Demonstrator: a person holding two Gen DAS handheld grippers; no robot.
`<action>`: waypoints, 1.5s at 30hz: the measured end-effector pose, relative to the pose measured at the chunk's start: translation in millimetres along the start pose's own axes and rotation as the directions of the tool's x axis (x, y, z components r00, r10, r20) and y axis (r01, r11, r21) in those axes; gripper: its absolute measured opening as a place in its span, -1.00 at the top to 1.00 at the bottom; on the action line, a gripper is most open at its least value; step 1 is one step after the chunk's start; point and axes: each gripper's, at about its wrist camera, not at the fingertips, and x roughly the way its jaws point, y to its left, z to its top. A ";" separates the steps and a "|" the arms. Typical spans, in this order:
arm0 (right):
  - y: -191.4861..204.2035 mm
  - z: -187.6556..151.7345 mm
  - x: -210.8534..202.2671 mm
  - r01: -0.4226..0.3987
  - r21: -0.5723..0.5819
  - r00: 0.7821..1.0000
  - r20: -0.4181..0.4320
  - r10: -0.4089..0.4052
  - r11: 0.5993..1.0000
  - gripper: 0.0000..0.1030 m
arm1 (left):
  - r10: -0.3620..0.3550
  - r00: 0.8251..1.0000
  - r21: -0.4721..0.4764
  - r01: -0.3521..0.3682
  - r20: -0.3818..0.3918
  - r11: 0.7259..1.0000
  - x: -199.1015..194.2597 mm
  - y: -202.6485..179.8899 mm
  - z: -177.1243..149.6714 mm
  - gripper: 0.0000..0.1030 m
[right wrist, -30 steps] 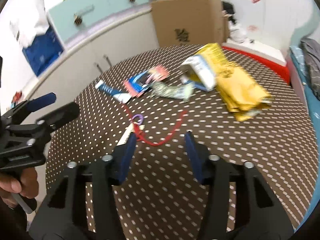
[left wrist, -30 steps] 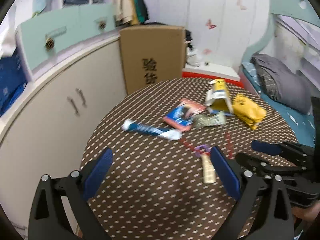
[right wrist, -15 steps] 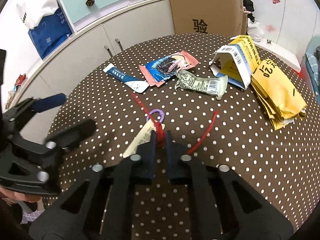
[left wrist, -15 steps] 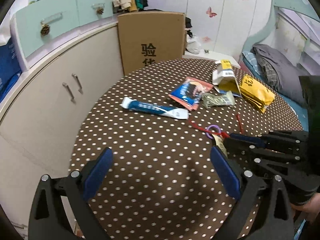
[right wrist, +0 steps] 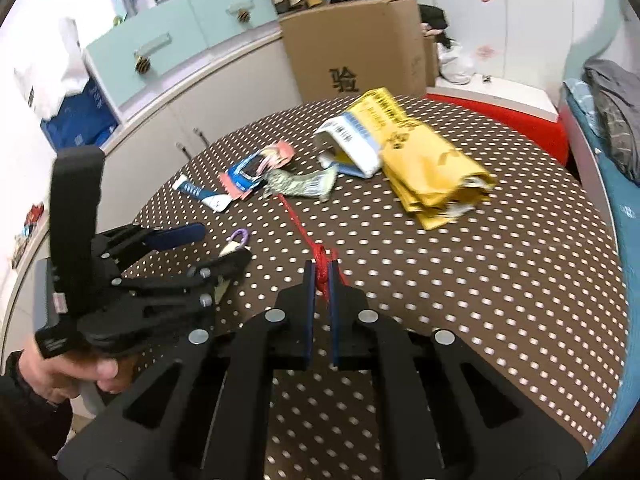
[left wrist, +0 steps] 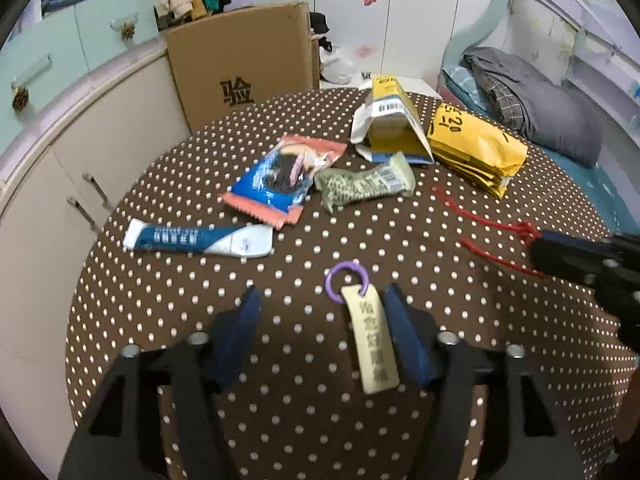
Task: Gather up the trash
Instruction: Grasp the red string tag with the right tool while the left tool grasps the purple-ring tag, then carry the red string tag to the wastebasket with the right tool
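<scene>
Fingers of the right gripper (right wrist: pixel 320 276) are pressed together on the knot of a red cord (right wrist: pixel 298 224), whose loose end trails across the polka-dot table (right wrist: pixel 480 280) toward the wrappers. Jaws of the left gripper (left wrist: pixel 320 336) are closing around a beige tag (left wrist: pixel 372 344) with a purple ring (left wrist: pixel 346 282) (the tag lies flat just beside the right-hand pad, not visibly squeezed). Farther out lie a blue tube wrapper (left wrist: pixel 200 239), a blue-and-pink snack packet (left wrist: pixel 280 184), a green wrapper (left wrist: pixel 362 186), an open carton (left wrist: pixel 394 128) and a yellow mailer (left wrist: pixel 476 150).
</scene>
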 end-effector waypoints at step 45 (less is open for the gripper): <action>-392.1 -173.9 -98.2 0.184 0.691 0.969 -0.007 -0.248 0.699 0.88 | -0.499 0.865 0.356 0.455 0.038 0.816 -46.4 -323.5 91.6 0.99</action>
